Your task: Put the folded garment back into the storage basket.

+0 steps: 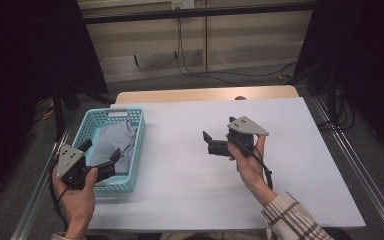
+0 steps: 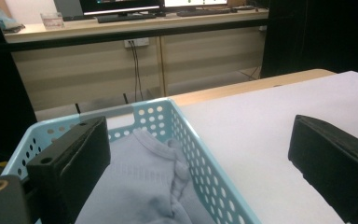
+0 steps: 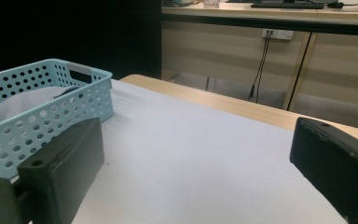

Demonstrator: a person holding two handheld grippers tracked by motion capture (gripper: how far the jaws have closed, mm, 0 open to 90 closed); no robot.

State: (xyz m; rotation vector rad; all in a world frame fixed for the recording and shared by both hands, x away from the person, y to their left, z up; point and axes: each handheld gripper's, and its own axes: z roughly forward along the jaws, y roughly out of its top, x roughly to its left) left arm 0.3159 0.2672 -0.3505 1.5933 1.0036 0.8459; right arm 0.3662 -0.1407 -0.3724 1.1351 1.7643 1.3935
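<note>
A light blue perforated basket (image 1: 136,150) sits at the left of the white table top (image 1: 190,170), with a grey cloth (image 1: 112,142) crumpled inside. My left gripper (image 1: 101,150) hovers open over the basket's near end, nothing between its jaws. In the left gripper view the left gripper (image 2: 200,163) straddles the basket's right wall (image 2: 191,140), with the cloth (image 2: 140,182) below. My right gripper (image 1: 219,128) is held open above the table's middle, pointing left toward the basket and holding nothing. In the right gripper view the right gripper (image 3: 198,163) frames bare table, with the basket (image 3: 37,121) and the cloth (image 3: 23,100) far left.
A wooden table edge (image 1: 205,94) runs beyond the white sheet. Metal rails (image 1: 360,170) flank the table. Black curtains stand on both sides, and cables (image 1: 190,65) hang down the far wall. A desk with monitors (image 2: 121,9) stands behind.
</note>
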